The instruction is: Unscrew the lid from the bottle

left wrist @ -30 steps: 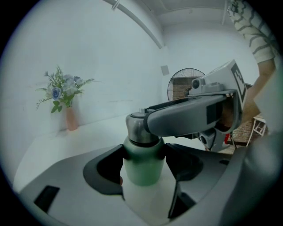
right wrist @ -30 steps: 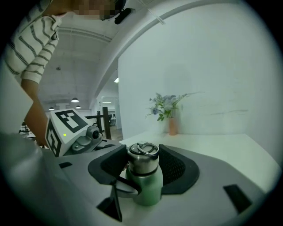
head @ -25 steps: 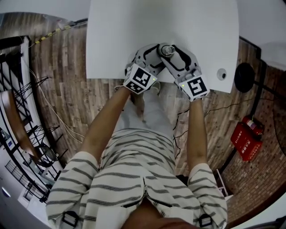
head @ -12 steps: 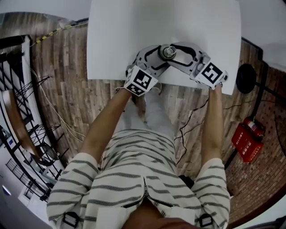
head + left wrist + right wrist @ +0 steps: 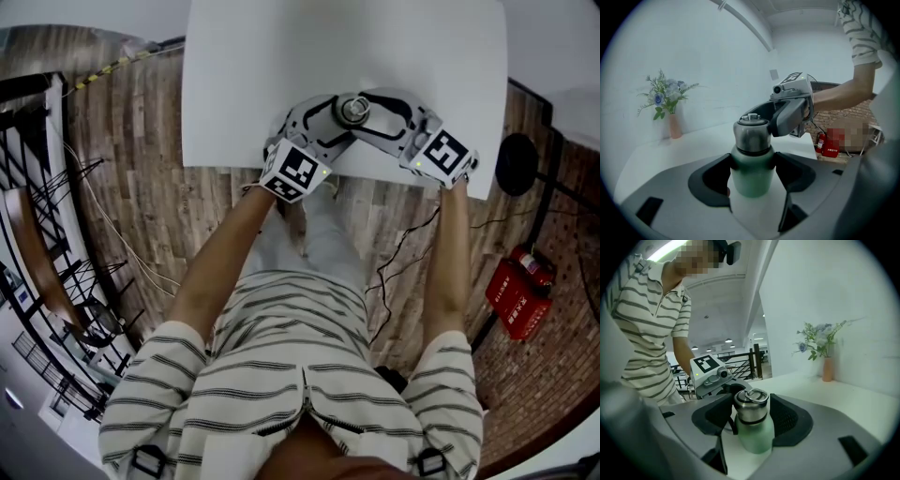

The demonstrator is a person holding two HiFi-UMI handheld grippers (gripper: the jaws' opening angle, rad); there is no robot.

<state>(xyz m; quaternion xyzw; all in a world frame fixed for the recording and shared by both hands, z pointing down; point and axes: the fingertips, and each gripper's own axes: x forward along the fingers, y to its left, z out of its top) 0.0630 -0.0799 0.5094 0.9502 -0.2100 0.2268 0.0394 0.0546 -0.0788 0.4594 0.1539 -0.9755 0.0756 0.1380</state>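
White table (image 5: 244, 84) over a plank floor in the head view, with the steel lid (image 5: 353, 109) upright near the front edge, flanked by the left gripper (image 5: 330, 120) and the right gripper (image 5: 368, 103) reaching in from either side. In the left gripper view, clamped wide on the green body of the bottle (image 5: 751, 176), under the lid. In the right gripper view, straddled the lid with jaws just eased apart, pads close beside it, barely off the steel.
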